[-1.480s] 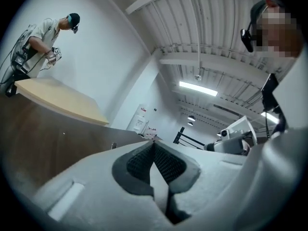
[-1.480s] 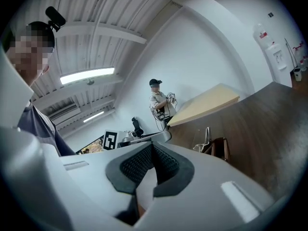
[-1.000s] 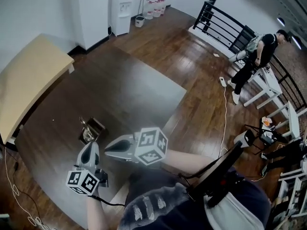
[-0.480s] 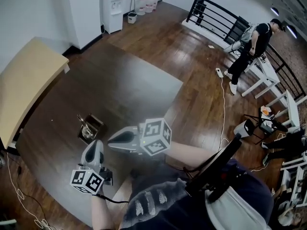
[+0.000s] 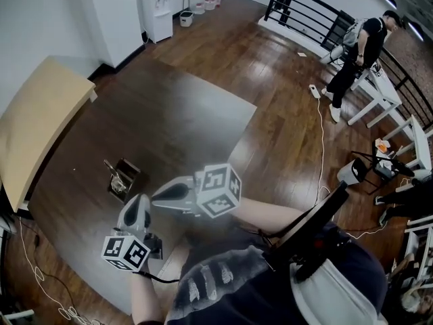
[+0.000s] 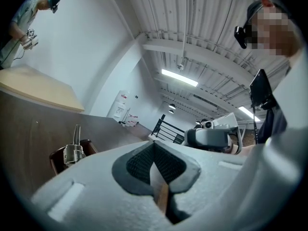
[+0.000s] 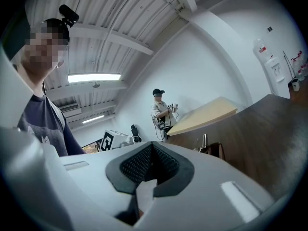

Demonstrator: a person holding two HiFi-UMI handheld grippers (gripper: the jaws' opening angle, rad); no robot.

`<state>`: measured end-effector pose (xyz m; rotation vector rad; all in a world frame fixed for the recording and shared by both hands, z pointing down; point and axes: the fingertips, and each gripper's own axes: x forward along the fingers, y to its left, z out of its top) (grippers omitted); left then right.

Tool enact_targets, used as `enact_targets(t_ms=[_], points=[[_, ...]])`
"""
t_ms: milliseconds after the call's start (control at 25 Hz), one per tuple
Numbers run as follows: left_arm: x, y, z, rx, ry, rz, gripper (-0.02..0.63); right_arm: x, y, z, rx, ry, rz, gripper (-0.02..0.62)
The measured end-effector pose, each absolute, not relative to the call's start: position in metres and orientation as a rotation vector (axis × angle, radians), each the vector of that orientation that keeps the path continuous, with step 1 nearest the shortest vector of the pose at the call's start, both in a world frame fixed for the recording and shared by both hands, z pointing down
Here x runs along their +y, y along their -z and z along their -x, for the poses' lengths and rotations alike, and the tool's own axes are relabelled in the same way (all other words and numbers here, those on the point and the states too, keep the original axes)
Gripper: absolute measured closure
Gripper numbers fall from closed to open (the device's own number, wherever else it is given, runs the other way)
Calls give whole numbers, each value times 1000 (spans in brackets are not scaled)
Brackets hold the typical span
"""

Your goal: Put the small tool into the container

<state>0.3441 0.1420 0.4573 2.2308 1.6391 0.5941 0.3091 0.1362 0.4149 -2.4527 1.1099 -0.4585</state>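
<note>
A small dark brown container [image 5: 124, 177] stands on the dark table [image 5: 169, 120], and the small metal tool [image 5: 116, 179] sticks upright out of it. My left gripper [image 5: 139, 200] hangs just on the near side of the container, with its jaws shut and nothing in them. My right gripper [image 5: 155, 199] points left beside it, also shut and empty. In the left gripper view the container [image 6: 58, 158] with the tool [image 6: 74, 148] lies left of the closed jaws [image 6: 156, 165]. The right gripper view has the container [image 7: 215, 150] right of its shut jaws [image 7: 150, 160].
A light wooden table [image 5: 37, 117] adjoins the dark table on the left. Wooden floor lies beyond the table's right edge, with a white cable [image 5: 319, 134]. A person [image 5: 358, 42] stands by the black railing [image 5: 304, 19] at the far right. A water dispenser [image 5: 157, 9] stands against the back wall.
The head view has drifted a little. Both grippers stay shut in nearly the same spots near the container, and the tool stays inside it.
</note>
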Motion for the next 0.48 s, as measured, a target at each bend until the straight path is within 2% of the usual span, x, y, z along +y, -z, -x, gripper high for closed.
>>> enact_targets(t_ms=[480], points=[[219, -426, -303, 1743, -518, -2295, 604, 218, -392, -274, 1013, 296, 2456, 594]])
